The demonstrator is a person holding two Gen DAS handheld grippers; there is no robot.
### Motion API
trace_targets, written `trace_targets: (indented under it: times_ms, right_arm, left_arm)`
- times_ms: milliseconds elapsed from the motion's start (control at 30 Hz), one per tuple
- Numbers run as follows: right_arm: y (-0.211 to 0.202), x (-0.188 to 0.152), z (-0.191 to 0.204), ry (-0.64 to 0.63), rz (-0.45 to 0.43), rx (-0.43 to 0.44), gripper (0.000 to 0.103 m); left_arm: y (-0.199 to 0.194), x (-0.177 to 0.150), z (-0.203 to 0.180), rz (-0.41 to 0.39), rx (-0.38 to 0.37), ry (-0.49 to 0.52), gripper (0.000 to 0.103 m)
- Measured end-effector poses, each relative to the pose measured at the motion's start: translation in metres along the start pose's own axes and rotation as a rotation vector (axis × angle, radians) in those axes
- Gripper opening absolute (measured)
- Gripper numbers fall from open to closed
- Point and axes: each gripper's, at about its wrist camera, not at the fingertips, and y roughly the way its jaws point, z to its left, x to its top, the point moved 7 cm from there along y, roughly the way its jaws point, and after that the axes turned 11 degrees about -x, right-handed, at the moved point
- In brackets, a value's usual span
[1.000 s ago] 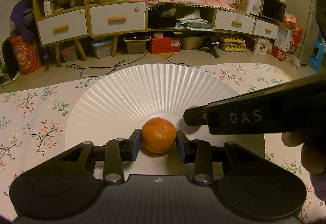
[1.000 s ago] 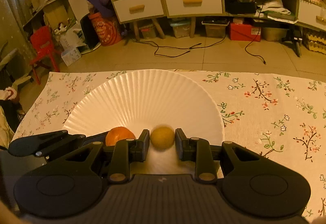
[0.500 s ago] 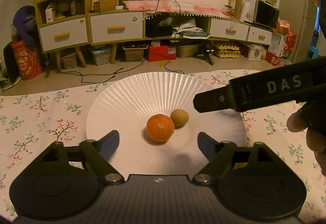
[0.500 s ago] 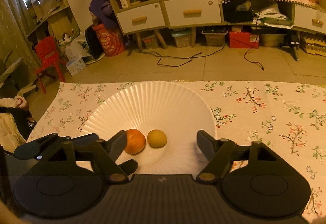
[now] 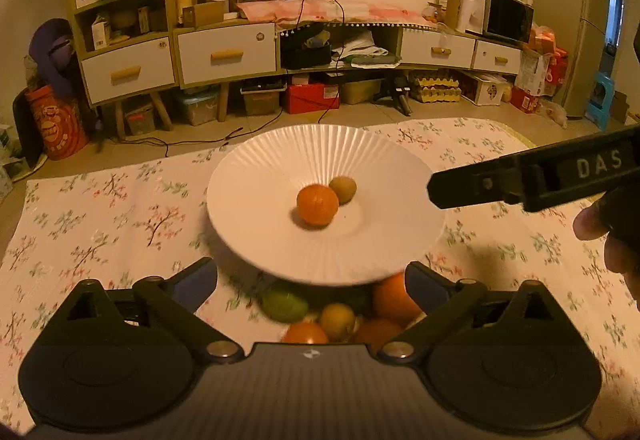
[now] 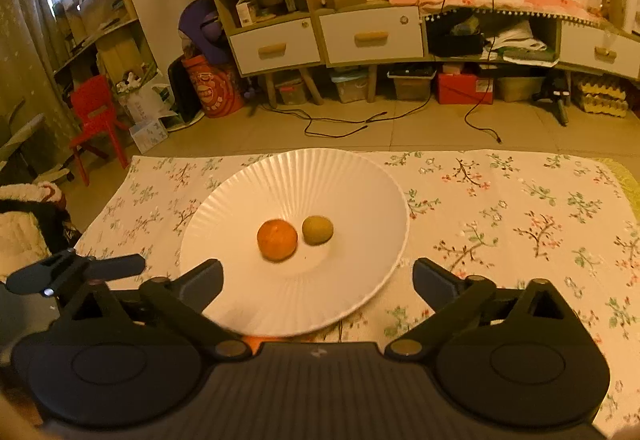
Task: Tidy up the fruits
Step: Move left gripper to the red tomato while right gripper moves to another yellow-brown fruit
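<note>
A white ribbed plate sits on the floral tablecloth. In it lie an orange and, touching it on the right, a small yellow-green fruit. My left gripper is open and empty, held back above the plate's near rim. My right gripper is open and empty, also behind the near rim. Several loose fruits lie between the plate and the left gripper: a green one, a yellow one and oranges.
The right gripper's finger reaches in from the right beside the plate; the left gripper's finger shows at the left. The floral tablecloth ends at the far table edge. Cabinets and clutter stand beyond on the floor.
Both grippers opened, released the orange and the yellow-green fruit onto the plate, and pulled back toward me. The loose fruits below the plate have come into the left wrist view.
</note>
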Motion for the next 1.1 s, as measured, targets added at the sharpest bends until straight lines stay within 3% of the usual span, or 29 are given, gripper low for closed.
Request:
trace_targets:
  times_ms: [533, 833, 1100]
  right_arm:
    - [-0.027, -0.046, 0.014, -0.079, -0.005, -0.018, 0.103]
    - [-0.038, -0.068, 0.014, -0.044, -0.009, 0.001, 0.103]
    - [-0.042, -0.096, 0.032, -0.205, -0.032, -0.026, 0.103]
  left_arm:
    - [-0.030, -0.033, 0.009, 0.020, 0.005, -0.019, 0.094]
    - [-0.039, -0.070, 0.020, 0.049, 0.011, -0.051, 0.094]
    - [-0.047, -0.091, 0.028, 0.064, 0.022, -0.055, 0.094]
